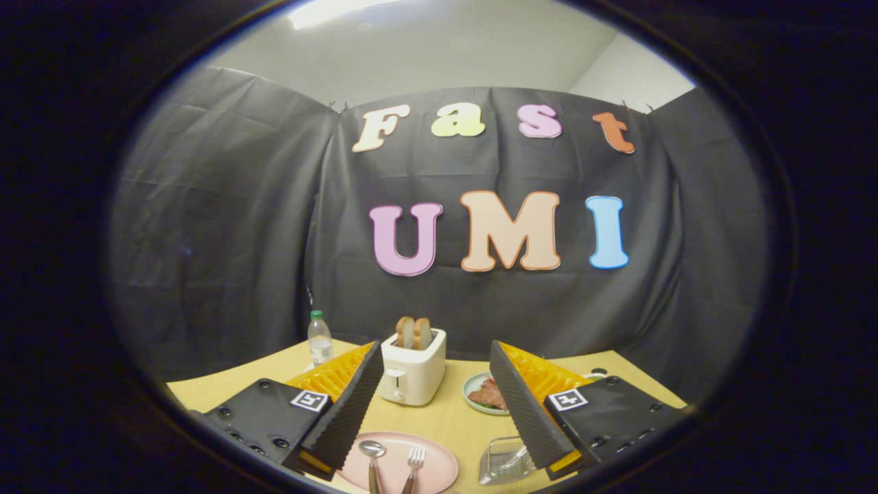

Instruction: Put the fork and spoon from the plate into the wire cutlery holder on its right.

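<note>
The gripper [433, 412] hung above the table [446, 418] with its two fingers spread wide and nothing held between them. In the gap between the fingers, low down, lay a pink plate [435, 466]; its near edge was cut off and its left rim hidden behind the left finger. On the plate lay a spoon [372, 453] on the left and a fork [415, 460] just beside it on the right, bowl and prongs pointing away, with their handles running out of sight. To the right of the plate, apart from it, stood the wire cutlery holder [506, 461], partly covered by the right finger, so its full shape was hard to make out and what it held could not be told.

Beyond the fingers stood a white toaster [413, 374] with two slices of bread [413, 333] sticking up from it. Left of the toaster stood a water bottle [319, 339], its base hidden behind the left finger. Right of the toaster sat a small green plate [472, 394] holding something reddish, half hidden by the right finger and too small to identify.
</note>
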`<state>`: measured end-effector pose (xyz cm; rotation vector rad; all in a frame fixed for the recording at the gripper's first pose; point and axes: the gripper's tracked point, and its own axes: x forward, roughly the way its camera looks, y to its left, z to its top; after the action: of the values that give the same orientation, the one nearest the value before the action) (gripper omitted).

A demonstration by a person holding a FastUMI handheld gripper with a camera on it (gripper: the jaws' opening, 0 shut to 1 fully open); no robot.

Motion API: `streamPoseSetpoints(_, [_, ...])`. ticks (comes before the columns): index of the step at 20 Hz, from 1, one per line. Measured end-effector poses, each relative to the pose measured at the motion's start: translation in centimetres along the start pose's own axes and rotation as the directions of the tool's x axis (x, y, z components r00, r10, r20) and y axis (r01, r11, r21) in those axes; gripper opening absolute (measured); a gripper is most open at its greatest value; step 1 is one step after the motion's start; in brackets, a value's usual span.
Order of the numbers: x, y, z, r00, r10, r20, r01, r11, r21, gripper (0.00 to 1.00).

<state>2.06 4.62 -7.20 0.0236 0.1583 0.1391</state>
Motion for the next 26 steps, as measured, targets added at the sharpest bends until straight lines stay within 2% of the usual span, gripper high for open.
streamPoseSetpoints(6, [0.3,1.2,-6.3,0.985,0.034,-0.168,-0.034,0.999,0.001,1.00])
streamPoseSetpoints(10, [0.2,2.5,-9.8,0.962,0.068,-0.265,-0.075,0.997,-0.018,1.00])
streamPoseSetpoints(16, [-0.4,3.1,-14.6,0.927,0.066,-0.369,-0.103,0.991,-0.081,1.00])
streamPoseSetpoints(19, [-0.8,3.2,-17.3,0.899,0.064,-0.434,-0.111,0.990,-0.083,1.00])
streamPoseSetpoints(26, [-2.5,2.2,-24.6,0.798,0.041,-0.601,-0.110,0.991,-0.078,1.00])
